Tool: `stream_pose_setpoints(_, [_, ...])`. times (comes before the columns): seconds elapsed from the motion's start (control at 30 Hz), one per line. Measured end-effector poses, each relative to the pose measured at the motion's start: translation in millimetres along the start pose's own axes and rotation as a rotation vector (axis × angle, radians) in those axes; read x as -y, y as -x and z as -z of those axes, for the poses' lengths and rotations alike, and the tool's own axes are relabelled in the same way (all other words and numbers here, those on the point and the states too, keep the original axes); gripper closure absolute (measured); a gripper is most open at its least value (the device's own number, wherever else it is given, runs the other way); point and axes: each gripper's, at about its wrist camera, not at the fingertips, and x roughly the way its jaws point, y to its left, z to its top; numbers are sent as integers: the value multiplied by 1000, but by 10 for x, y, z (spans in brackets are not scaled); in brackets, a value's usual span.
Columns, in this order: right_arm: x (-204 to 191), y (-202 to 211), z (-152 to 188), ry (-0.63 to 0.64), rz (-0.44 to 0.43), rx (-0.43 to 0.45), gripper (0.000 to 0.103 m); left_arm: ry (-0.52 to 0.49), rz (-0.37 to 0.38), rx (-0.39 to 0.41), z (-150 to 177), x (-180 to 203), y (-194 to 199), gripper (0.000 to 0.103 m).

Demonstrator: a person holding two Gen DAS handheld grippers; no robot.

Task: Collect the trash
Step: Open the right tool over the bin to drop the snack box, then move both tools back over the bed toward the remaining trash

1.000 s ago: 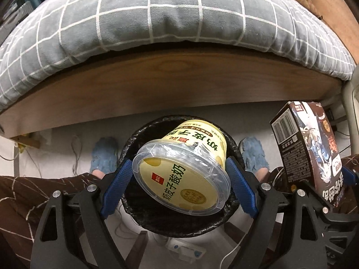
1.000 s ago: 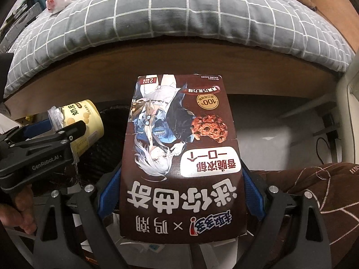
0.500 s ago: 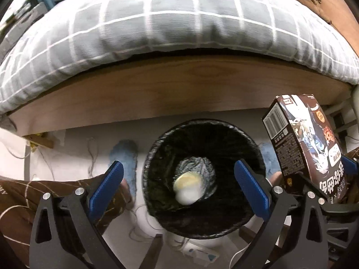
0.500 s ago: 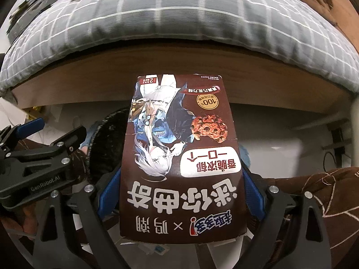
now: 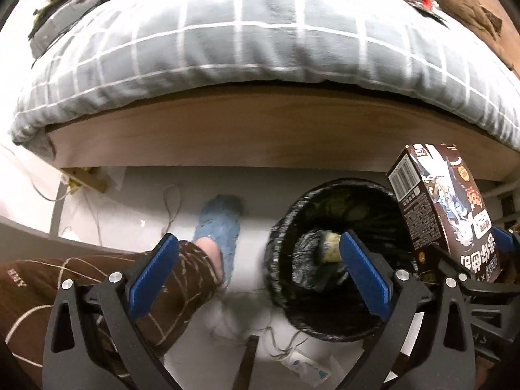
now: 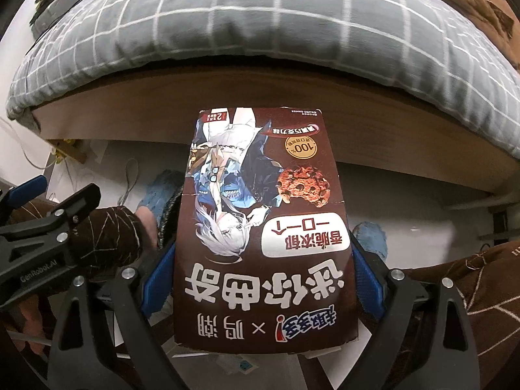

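Observation:
My left gripper (image 5: 258, 276) stands wide open with nothing between its blue pads, above the floor just left of the bin. The round bin with a black liner (image 5: 383, 312) stands on the floor at the right. A yellow yogurt cup (image 5: 330, 247) lies inside it, partly hidden by my right-hand pad. My right gripper (image 6: 263, 279) is shut on a brown cookie box (image 6: 263, 227), held upright with its print upside down. In the left wrist view that box (image 5: 445, 211) hangs over the bin's right rim. The left gripper (image 6: 58, 191) shows at the left edge of the right wrist view.
A bed with a grey checked quilt (image 5: 260, 42) and a wooden side board (image 5: 260, 130) runs across the back. A person's legs in brown trousers (image 5: 97, 286) and blue slippers (image 5: 221, 224) flank the bin. Cables and a white power strip (image 5: 305, 367) lie on the floor.
The left gripper opened and the yogurt cup dropped into the bin. That gripper then moved left, so the bin now sits to its right. The right gripper kept still with the box.

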Motion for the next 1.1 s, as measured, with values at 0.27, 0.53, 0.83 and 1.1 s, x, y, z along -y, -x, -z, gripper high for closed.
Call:
stream_pose_setpoints(0.27, [-476,-273,-133,38,-18,-37,14,44,-22,-8,17,-273,-47,6])
stream_pose_setpoints(0.53, [-495,-309,-272,52,-18,-42,8,74,-9,-15,21,-387,-84,6])
stream_pose_setpoints(0.83, [-566,-318,-348,38,-2,-23,8,74,-6,-9,24,-361,-67,6])
stream_pose_setpoints(1.1, [-530,-86,-418,29,33,43,8,67,10,43,-30,-284,188,6])
